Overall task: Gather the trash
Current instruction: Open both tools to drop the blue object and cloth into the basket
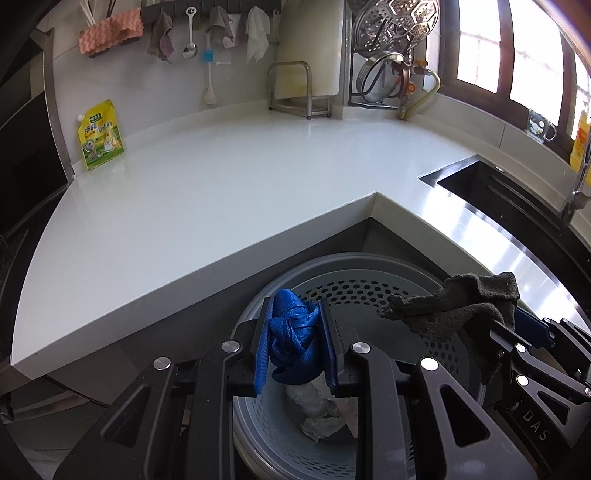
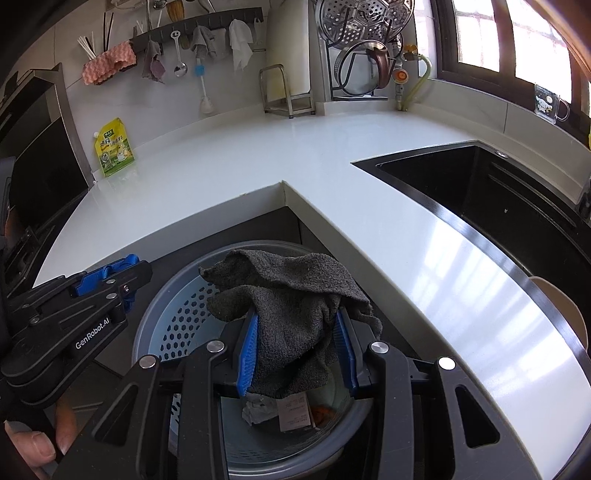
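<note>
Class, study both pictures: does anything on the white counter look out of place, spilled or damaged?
Nothing spilled or damaged. The only loose item is a yellow-green spouted pouch leaning against the wall at the white stone counter's far left.

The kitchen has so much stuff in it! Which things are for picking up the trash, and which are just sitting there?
For the job:
- left gripper, holding the blue strap
- right gripper, holding the grey rag
- trash bin below both

Just sitting there:
- yellow pouch
- sink
- pink sponge
- hanging spoon
- steamer rack
</note>
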Demonstrator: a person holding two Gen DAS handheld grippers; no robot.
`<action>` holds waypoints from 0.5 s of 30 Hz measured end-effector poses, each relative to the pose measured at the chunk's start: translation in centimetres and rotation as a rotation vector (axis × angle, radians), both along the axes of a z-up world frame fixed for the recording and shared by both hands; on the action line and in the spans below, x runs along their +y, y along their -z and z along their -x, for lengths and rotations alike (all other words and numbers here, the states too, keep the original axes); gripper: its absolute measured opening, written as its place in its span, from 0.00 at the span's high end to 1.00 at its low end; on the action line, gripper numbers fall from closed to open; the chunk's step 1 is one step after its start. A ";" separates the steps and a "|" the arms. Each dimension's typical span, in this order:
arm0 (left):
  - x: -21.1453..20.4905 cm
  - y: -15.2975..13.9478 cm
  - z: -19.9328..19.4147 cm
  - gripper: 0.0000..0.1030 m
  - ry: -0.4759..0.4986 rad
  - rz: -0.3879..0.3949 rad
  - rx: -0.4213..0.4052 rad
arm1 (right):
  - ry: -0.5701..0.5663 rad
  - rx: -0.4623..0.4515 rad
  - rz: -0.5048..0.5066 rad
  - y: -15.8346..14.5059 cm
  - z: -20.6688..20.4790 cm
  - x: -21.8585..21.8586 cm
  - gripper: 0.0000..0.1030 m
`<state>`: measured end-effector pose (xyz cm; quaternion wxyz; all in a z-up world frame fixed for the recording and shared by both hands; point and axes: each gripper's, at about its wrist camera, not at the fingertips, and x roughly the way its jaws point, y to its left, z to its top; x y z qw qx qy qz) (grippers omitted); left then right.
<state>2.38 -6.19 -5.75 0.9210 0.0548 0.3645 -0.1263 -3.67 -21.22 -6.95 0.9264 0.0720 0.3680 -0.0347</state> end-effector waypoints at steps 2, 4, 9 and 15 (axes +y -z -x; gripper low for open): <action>0.1 0.1 0.0 0.77 0.000 0.003 0.006 | -0.002 0.001 -0.006 0.2 -0.2 0.1 0.65; 0.2 0.1 0.1 0.76 -0.003 0.002 0.005 | -0.001 0.005 -0.015 0.5 -0.2 0.1 0.65; 0.3 0.0 0.4 0.72 -0.002 0.005 -0.016 | 0.003 0.014 -0.036 1.2 -0.3 -0.1 0.64; 1.0 -0.1 0.6 0.36 -0.026 0.026 -0.023 | 0.027 -0.023 0.012 0.7 0.3 -0.1 0.32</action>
